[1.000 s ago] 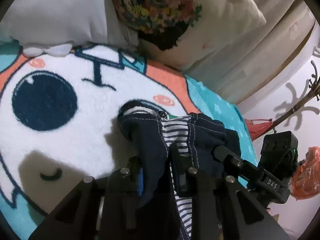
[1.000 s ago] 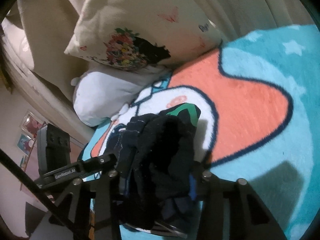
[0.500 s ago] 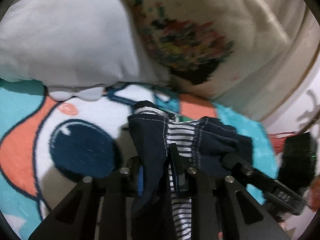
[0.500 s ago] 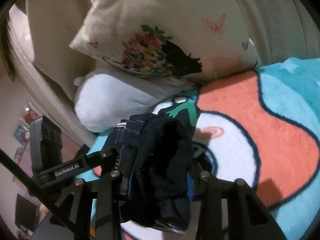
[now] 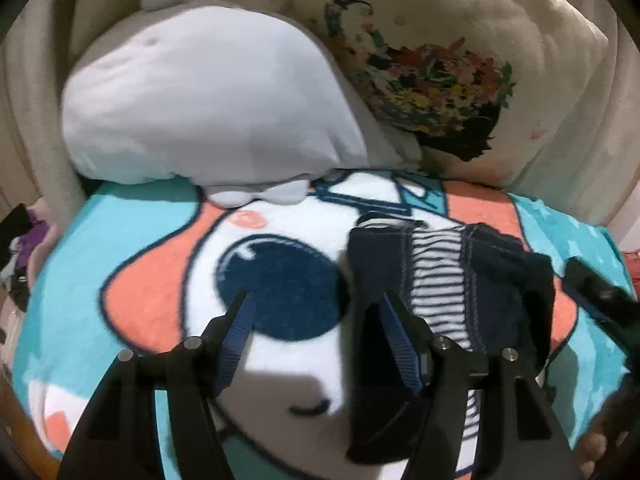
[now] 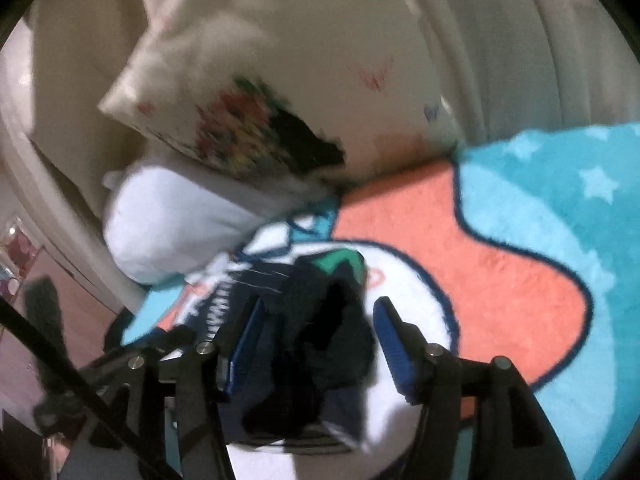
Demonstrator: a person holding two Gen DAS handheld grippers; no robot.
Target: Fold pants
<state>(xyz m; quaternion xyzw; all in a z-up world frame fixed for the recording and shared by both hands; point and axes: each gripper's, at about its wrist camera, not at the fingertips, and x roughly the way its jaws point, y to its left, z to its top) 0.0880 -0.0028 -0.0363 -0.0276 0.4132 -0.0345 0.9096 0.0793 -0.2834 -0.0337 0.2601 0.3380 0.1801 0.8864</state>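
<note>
Navy pants (image 5: 492, 280) on blanket (image 5: 132, 288); left tool (image 5: 316, 312), right tool (image 6: 320, 316) both opening, grip released.

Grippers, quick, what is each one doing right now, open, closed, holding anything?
Left gripper: jaws opening, nothing between them; the pants lie beside its right finger.
Right gripper: jaws opening, the pants between the pads, not pressed.

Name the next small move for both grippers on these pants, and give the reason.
Probably draw both grippers back and up, clear of the cloth. The left gripper is opening and the dark pants lie off to its right, not between its pads. The right gripper is opening too, with the bundle still between its jaws but no longer squeezed. The pants rest bunched on the cartoon blanket, so they look set down.
</note>
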